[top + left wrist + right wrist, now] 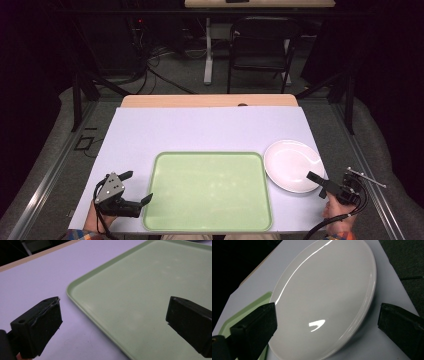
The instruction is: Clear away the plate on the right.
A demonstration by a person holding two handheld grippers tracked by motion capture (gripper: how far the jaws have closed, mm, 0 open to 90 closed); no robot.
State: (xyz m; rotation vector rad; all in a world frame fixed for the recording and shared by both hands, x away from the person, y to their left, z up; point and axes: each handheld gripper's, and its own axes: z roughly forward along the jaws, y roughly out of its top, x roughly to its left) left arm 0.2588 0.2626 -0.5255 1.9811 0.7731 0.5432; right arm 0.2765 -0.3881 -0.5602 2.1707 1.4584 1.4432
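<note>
An empty light green tray (pixel 207 190) lies at the front middle of the lavender table top (pixel 200 127). Just to its right sits an empty white plate (pixel 292 165). My left gripper (pixel 138 186) rests at the tray's left edge and is open. In the left gripper view, the gripper (pixel 113 307) straddles the tray's (pixel 150 277) rim with nothing held. My right gripper (pixel 316 184) is open at the plate's near right rim. In the right gripper view, the gripper (pixel 328 311) frames the plate (pixel 324 287), and a corner of the tray (pixel 249 308) shows at the left.
A wooden strip (pixel 210 101) runs along the table's far edge. Beyond it stand a dark folding chair (pixel 260 45) and a white table leg (pixel 208 50), with cables on the floor. The table's right edge is close to the plate.
</note>
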